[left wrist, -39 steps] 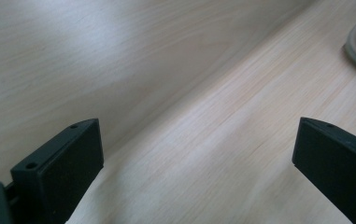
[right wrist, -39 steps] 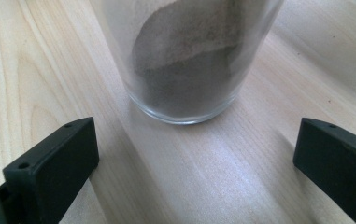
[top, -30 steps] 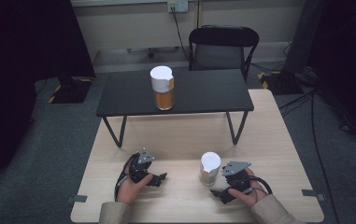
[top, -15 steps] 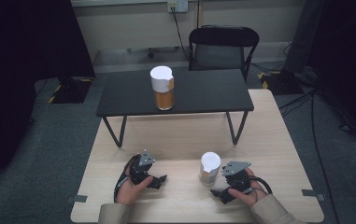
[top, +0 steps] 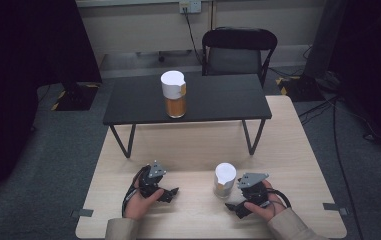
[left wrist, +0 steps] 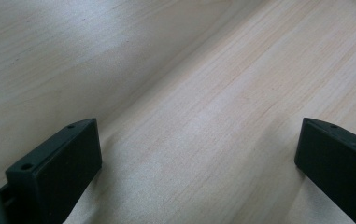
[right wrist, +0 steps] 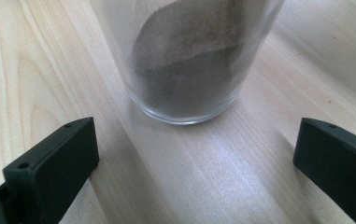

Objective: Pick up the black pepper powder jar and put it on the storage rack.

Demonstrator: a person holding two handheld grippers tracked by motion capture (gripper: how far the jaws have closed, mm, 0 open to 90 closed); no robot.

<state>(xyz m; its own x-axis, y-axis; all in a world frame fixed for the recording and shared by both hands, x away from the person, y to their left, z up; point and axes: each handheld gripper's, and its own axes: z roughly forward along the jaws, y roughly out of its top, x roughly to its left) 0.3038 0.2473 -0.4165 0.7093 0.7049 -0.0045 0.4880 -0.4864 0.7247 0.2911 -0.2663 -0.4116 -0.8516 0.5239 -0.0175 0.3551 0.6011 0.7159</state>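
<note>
Just ahead of my right gripper (right wrist: 194, 172), jaws wide and empty, the glass (right wrist: 187, 56) could tip if nudged.

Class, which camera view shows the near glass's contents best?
The right gripper view: the near glass stands close, brownish powder visible through its wall. The high view shows it small beside the right gripper. The left gripper view shows bare tabletop.
</note>
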